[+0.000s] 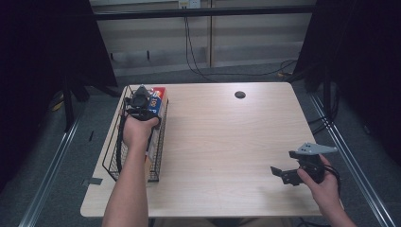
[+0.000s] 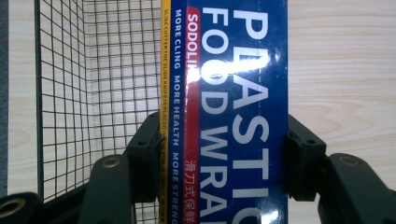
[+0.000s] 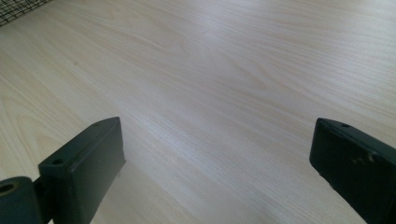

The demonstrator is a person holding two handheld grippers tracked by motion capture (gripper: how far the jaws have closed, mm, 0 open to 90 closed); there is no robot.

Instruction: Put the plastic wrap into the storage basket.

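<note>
- Nearest me, at the lower right of the high view, my right hand [image 1: 326,182] holds the right gripper [image 1: 279,172] low over the table [image 1: 227,142], pointing left across the bare wood.
- From the right gripper view, its two black jaws stand wide apart with nothing between them, just pale wood grain underneath; a corner of wire mesh shows at the top left.
- Farther in on my left, my forearm [image 1: 130,184] reaches forward over the wire basket [image 1: 109,158], which sits along the left edge of the table.
- My left hand [image 1: 137,127] carries the left gripper [image 1: 140,105] above the far half of the basket, pointing down.
- Looking along the left gripper [image 2: 224,154], I see its jaws clamped on the long sides of a blue box of plastic wrap [image 2: 233,93], one pad on the yellow edge, the other on the blue edge.
- The box [image 1: 158,101] runs lengthwise along the basket's right side; I cannot tell whether it rests on the mesh floor or is lifted clear of it.
- Beside the box, the basket's mesh wall and floor [image 2: 93,70] show with table wood visible through them.
- At the far edge of the table sits a small dark round hole [image 1: 240,94], well apart from both grippers.
</note>
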